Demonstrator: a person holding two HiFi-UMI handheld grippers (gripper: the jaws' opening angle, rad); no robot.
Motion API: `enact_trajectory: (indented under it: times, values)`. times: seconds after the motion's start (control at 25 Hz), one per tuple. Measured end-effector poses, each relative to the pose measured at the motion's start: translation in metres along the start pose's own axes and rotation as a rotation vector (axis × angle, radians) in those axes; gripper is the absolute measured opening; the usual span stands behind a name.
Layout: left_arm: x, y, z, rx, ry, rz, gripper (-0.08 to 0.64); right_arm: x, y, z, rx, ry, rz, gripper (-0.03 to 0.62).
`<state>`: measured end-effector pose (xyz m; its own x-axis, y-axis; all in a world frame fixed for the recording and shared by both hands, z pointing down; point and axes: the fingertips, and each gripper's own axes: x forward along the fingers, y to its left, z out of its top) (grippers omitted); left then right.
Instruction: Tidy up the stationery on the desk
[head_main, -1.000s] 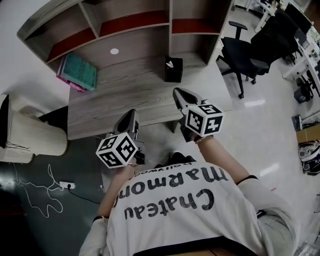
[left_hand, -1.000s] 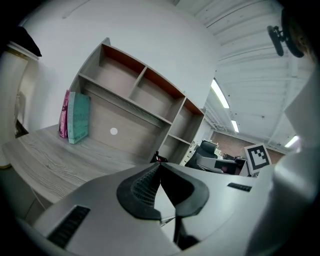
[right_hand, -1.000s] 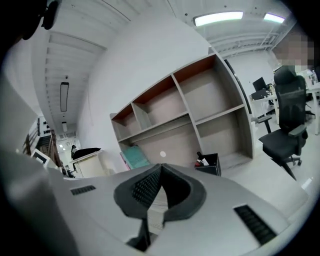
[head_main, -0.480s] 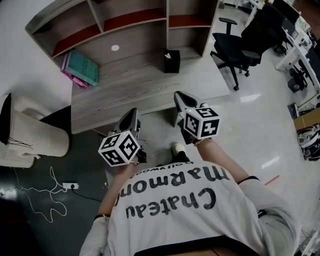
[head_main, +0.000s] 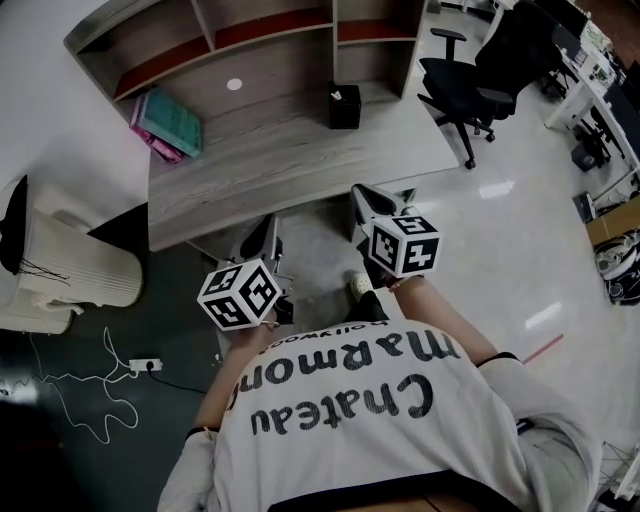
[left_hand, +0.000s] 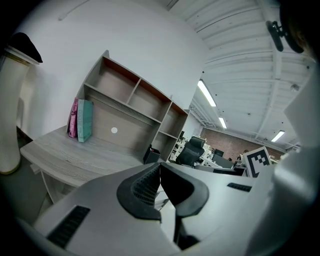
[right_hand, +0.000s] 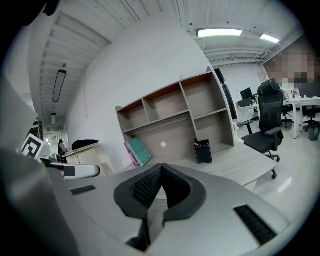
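The grey wooden desk (head_main: 290, 160) holds a black pen holder (head_main: 344, 105) near its back and teal and pink books (head_main: 168, 123) leaning at its left end. My left gripper (head_main: 265, 228) and right gripper (head_main: 358, 190) hover side by side in front of the desk's near edge, over the floor, both shut with nothing between the pads. In the left gripper view, the left gripper (left_hand: 160, 165) points toward the books (left_hand: 81, 120) and pen holder (left_hand: 151, 155). The right gripper (right_hand: 161, 166) faces the pen holder (right_hand: 203, 151) and books (right_hand: 137, 151).
A shelf unit (head_main: 270, 30) rises at the desk's back. A black office chair (head_main: 470, 90) stands to the right. A white cylindrical bin (head_main: 60, 265) and a power strip (head_main: 145, 365) with a cable lie on the floor to the left.
Both grippers and the person have drawn back from the desk; the desk now sits farther from the jaws. Both stay shut and empty.
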<state>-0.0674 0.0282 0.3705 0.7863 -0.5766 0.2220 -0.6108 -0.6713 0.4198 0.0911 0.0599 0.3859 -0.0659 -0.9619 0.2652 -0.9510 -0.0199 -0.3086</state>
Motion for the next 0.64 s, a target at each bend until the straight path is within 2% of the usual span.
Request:
enact_trajectory:
  times: [0.64]
  values:
    - [-0.03, 0.013, -0.006, -0.012, 0.001, 0.0, 0.015, -0.004, 0.032, -0.024, -0.016, 0.037, 0.001, 0.015]
